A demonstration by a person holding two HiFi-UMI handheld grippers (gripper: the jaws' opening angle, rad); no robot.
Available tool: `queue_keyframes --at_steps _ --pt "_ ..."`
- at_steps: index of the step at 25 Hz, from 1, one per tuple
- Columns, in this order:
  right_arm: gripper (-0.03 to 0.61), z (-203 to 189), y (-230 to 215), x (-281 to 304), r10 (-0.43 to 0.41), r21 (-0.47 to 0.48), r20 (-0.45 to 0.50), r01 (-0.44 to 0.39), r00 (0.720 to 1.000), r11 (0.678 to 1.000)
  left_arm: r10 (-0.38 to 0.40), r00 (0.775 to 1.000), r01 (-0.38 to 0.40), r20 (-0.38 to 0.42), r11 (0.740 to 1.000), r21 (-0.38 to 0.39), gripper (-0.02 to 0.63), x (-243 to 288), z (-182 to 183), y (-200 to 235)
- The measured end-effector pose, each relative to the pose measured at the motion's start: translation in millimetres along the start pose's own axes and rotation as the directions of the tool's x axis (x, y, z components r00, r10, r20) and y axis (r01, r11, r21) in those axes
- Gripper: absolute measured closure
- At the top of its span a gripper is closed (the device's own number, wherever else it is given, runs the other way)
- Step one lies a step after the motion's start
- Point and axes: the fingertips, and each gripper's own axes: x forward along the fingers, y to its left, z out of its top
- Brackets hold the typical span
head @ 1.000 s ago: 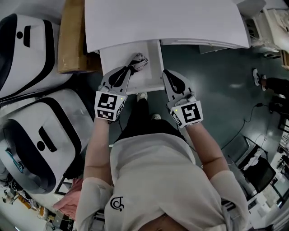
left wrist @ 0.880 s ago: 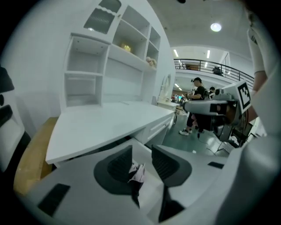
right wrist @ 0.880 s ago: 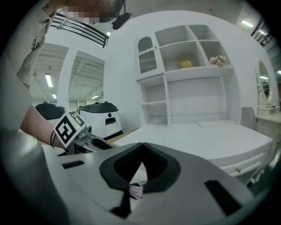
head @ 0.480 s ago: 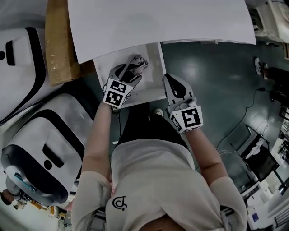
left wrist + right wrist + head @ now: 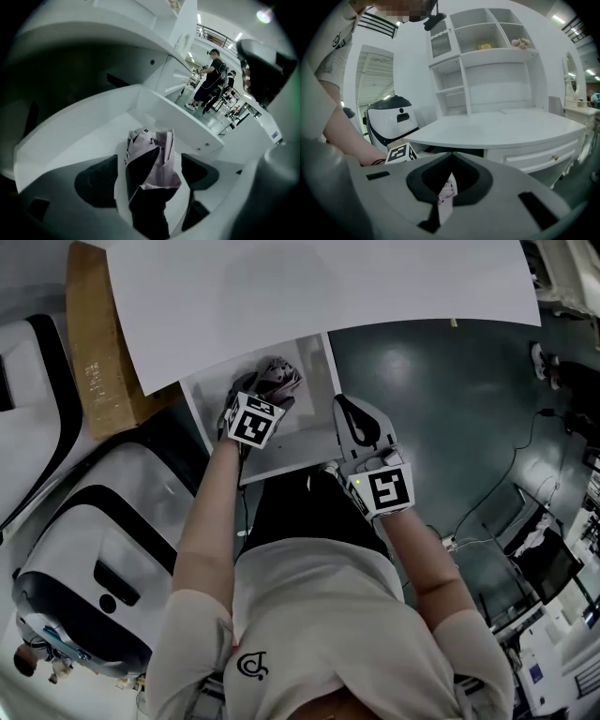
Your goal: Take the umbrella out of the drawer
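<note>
Just then my left tongs (image 5: 150, 171) opened wide around the umbrella (image 5: 157, 150) in the drawer (image 5: 93, 126); my right tongs (image 5: 450, 159), beside it, were closed.

The umbrella (image 5: 278, 379) is lying at the back of the drawer (image 5: 314, 432), which is sticking out from under the desktop (image 5: 328, 287); a cardboard box (image 5: 94, 352) is sitting left of it, seemingly touching.

— What are you wearing today?
— I'm wearing a pale short-sleeved shirt (image 5: 309, 606) with a small dark logo (image 5: 246, 664), and dark trousers (image 5: 300, 512).
— And the tongs?
— My left gripper (image 5: 267, 388) and right gripper (image 5: 342, 407) are looking grey, with black pads (image 5: 96, 187) and black-and-white marker cubes (image 5: 253, 420).
</note>
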Motion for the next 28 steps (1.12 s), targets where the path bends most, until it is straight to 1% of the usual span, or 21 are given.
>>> queue_keyframes --at_steps 3,8,9,11,12,14,16,18,21,24,28 --pt "0.572 -6.3 -4.0 4.5 -0.013 0.014 -0.020 0.014 1.000 1.000 0.022 0.999 -0.022 -0.045 1.000 0.000 0.190 15.4 -9.5 4.0" --pt "0.572 -9.4 -7.8 8.6 -0.022 0.032 -0.027 0.023 0.999 0.999 0.037 0.996 -0.036 -0.087 0.999 0.009 0.192 27.3 -16.0 6.2" --pt "0.572 -11.0 -8.2 8.9 -0.022 0.034 -0.030 0.023 0.999 0.999 0.047 0.994 -0.046 -0.097 0.999 0.015 0.192 30.1 -17.5 7.0" --pt "0.572 -15.8 -9.0 9.5 -0.024 0.041 -0.038 0.026 0.999 0.999 0.094 0.989 -0.090 -0.112 0.995 0.042 0.200 33.8 -19.7 10.9" --pt "0.572 -18.5 -9.4 9.7 -0.027 0.046 -0.043 0.029 0.999 0.999 0.128 0.985 -0.122 -0.116 0.991 0.059 0.219 34.3 -20.1 13.7" --pt "0.572 -24.6 -9.2 9.4 -0.034 0.049 -0.057 0.037 0.998 0.998 0.193 0.975 -0.185 -0.113 0.980 0.078 0.283 33.3 -20.6 18.7" --pt "0.572 -29.0 -9.1 8.2 -0.044 0.048 -0.072 0.048 0.996 0.998 0.226 0.969 -0.219 -0.102 0.973 0.070 0.322 32.0 -20.3 20.6" --pt "0.572 -27.5 -9.4 7.0 -0.046 0.045 -0.074 0.049 0.996 0.998 0.232 0.968 -0.227 -0.095 0.972 0.063 0.341 31.2 -19.1 21.0" --pt "0.572 -29.5 -10.8 4.6 -0.048 0.057 -0.082 0.052 0.996 0.997 0.218 0.972 -0.214 -0.090 0.975 0.050 0.357 29.3 -17.6 21.1" --pt "0.572 -34.0 -12.2 1.6 -0.046 0.070 -0.097 0.053 0.994 0.996 0.209 0.974 -0.207 -0.087 0.978 0.033 0.362 22.3 -16.6 21.8" --pt "0.572 -29.0 -12.5 -3.5 -0.030 0.067 -0.086 0.036 0.996 0.997 0.217 0.974 -0.217 -0.065 0.976 0.009 0.368 6.4 -9.5 24.8"
